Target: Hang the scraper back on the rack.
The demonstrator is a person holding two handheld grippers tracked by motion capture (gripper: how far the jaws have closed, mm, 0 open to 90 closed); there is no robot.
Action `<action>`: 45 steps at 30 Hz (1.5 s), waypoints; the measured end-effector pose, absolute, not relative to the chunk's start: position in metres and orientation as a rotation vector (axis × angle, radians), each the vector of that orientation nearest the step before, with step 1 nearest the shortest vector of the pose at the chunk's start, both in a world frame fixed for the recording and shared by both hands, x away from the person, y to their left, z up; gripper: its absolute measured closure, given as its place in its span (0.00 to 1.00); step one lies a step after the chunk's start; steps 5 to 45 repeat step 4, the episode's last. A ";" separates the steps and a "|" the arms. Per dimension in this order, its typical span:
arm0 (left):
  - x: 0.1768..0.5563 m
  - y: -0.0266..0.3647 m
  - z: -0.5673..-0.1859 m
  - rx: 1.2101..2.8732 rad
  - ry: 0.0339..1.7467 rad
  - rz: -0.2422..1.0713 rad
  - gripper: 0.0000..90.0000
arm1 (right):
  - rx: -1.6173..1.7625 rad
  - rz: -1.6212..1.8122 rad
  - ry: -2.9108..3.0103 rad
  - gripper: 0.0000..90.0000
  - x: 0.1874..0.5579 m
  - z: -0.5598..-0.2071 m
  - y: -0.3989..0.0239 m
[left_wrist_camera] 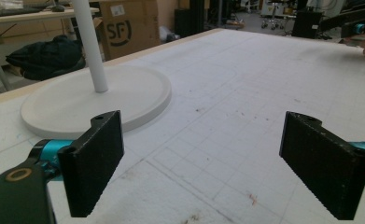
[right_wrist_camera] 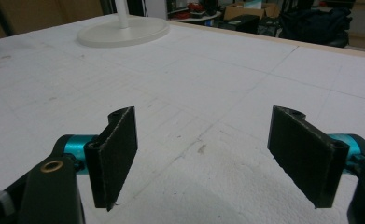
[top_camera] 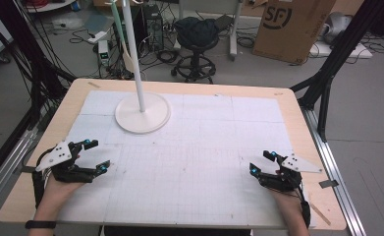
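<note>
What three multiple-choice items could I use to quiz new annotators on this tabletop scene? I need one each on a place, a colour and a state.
1. Where on the mat does the round stand base sit?
A. far left part
B. near right corner
C. between the two tongs

2. What colour is the pole rising from that base?
A. black
B. white
C. red

3. How do the left tongs and right tongs stand?
A. both shut on a cloth
B. left open, right shut
C. both open, holding nothing

Key: 1 A, since the high view puts the base beyond the left tongs toward the far edge of the mat. 2 B, since the pole and base are both white in the left gripper view. 3 C, since each gripper view shows its two black jaws wide apart with only bare mat between them.
</note>
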State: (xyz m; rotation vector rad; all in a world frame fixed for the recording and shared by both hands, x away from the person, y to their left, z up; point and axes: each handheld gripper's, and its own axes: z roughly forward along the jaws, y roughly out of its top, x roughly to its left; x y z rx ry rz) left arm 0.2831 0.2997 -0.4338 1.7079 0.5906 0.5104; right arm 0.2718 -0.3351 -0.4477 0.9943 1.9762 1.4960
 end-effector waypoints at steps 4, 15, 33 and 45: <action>0.281 0.301 -0.437 1.719 0.591 0.504 0.16 | 0.994 1.497 1.977 0.26 0.272 -0.448 -0.335; 0.281 0.301 -0.437 1.719 0.591 0.504 0.16 | 0.994 1.497 1.977 0.26 0.272 -0.448 -0.335; 0.281 0.301 -0.437 1.719 0.591 0.504 0.16 | 0.994 1.497 1.977 0.26 0.272 -0.448 -0.335; 0.281 0.301 -0.437 1.719 0.591 0.504 0.16 | 0.994 1.497 1.977 0.26 0.272 -0.448 -0.335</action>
